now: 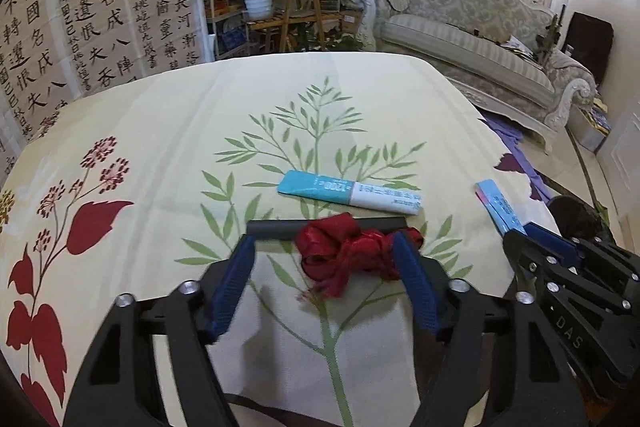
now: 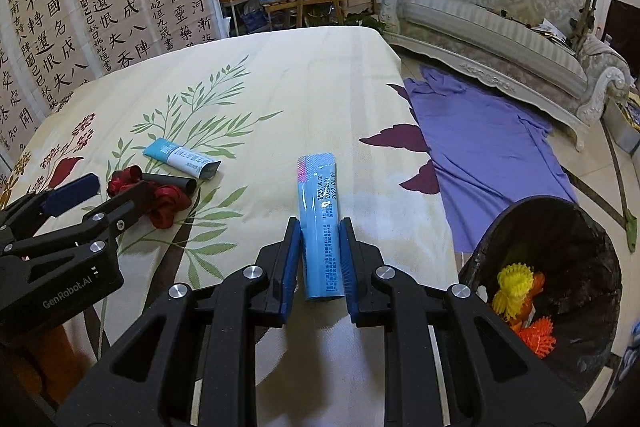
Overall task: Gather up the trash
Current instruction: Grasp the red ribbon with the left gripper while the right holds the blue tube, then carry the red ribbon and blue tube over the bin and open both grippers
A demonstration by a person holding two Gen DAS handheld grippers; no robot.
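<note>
At the left of the right wrist view I see my left hand-held gripper (image 2: 102,193) reaching over the floral-clothed surface (image 2: 320,87) toward a crumpled red ribbon (image 2: 160,203) and a dark tube (image 2: 170,182). In its own view the jaws stand apart around the ribbon (image 1: 352,255), with the right-hand pad touching the ribbon's edge and the other well clear; nothing is gripped there yet. The dark tube (image 1: 324,229) lies crosswise just beyond the fingertips, its long axis running left to right in the frame, so I judge a closing squeeze would catch the ribbon and perhaps the tube's near side.

Just beyond, toward the frame's centre, a teal-and-white sachet (image 1: 350,193) lies flat, also crosswise, nearer my left hand-held gripper than my right.

Moving right, my right hand-held gripper (image 2: 320,259) is clamped on a blue sachet (image 2: 320,223), whose long axis points straight ahead along the fingers, its far end over the cloth.

At the lower right of that frame the black-lined bin (image 2: 560,267) stands beside the surface's edge, already holding yellow and orange pieces. I judge the held sachet needs a swing rightward and down to reach it.
</note>
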